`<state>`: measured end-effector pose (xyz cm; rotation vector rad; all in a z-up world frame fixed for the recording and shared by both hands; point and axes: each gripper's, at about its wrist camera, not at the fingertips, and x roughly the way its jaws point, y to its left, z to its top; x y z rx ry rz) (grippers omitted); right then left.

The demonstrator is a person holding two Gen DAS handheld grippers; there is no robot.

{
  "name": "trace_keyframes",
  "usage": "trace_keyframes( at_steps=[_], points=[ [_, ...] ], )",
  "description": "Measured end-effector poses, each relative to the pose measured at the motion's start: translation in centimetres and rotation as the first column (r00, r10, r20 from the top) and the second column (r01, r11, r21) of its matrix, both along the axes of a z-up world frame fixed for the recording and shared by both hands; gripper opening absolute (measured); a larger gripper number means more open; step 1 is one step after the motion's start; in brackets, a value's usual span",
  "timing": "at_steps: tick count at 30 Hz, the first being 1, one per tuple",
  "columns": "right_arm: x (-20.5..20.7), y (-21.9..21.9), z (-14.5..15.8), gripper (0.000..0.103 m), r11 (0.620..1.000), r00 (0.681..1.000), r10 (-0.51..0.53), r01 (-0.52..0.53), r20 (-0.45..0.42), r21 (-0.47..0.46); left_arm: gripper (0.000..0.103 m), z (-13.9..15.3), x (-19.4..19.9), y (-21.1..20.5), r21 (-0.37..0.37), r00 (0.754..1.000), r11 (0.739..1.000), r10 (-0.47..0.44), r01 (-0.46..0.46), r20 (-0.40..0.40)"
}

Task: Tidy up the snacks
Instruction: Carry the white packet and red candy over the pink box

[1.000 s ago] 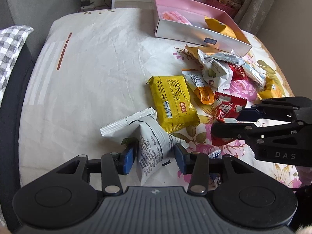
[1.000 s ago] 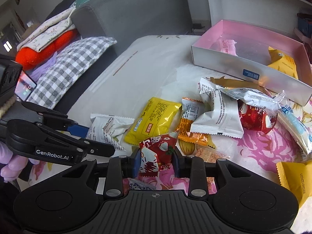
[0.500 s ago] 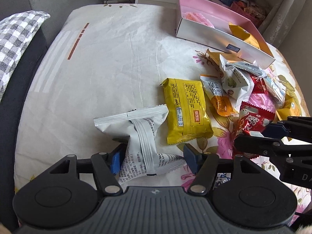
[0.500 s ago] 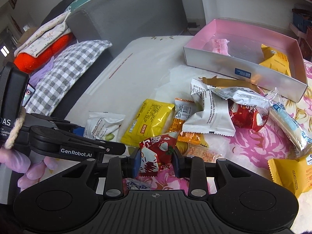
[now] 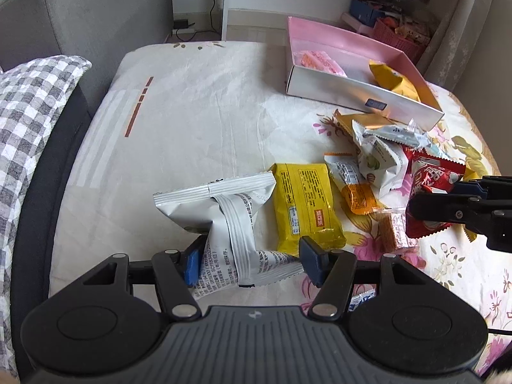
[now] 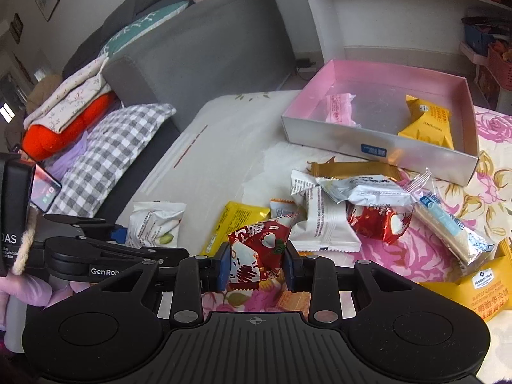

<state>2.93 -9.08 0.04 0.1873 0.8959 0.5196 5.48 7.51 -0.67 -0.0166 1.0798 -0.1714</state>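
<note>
Snacks: white pack (image 5: pixel 224 224) gripped in left claw (image 5: pixel 252 260), red pack (image 6: pixel 259 249) gripped in right claw (image 6: pixel 256 265) | pink box (image 6: pixel 377 150) ahead of both, well apart | risk: slippery foil, grip only near edge, could slide out during carry

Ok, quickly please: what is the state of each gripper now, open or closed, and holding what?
Left gripper: closed on the white snack packet.
Right gripper: closed on the red snack packet.
</note>
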Motion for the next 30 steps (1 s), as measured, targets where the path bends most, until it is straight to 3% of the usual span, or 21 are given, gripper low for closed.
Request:
trace_keyframes(
  at_steps=[7,14,25,30],
  points=[
    [1.5,-2.4,0.9,0.032,0.996,0.997,-0.076,0.075,0.017,0.038,0.058,1.9,0.9,-0.6,0.017,0.997,1.000,0.018,-0.019,0.079],
    [3.9,-5.4,1.0,0.032,0.979,0.985,-0.172,0.172,-0.006,0.113,0.058,2.8,3.0,-2.1,-0.036,0.995,0.999,0.028,-0.024,0.095],
    [8.7,-11.2,-0.5,0.032,0.895,0.935,-0.348,0.355,-0.075,0.272,0.058,3.1,8.8,-7.6,-0.029,0.987,0.999,-0.032,0.037,0.160],
    [10.8,-11.9,-1.3,0.032,0.887,0.921,-0.384,0.388,-0.065,0.252,0.058,2.7,11.8,-10.4,-0.026,0.985,0.997,-0.061,0.066,0.161]
  ],
)
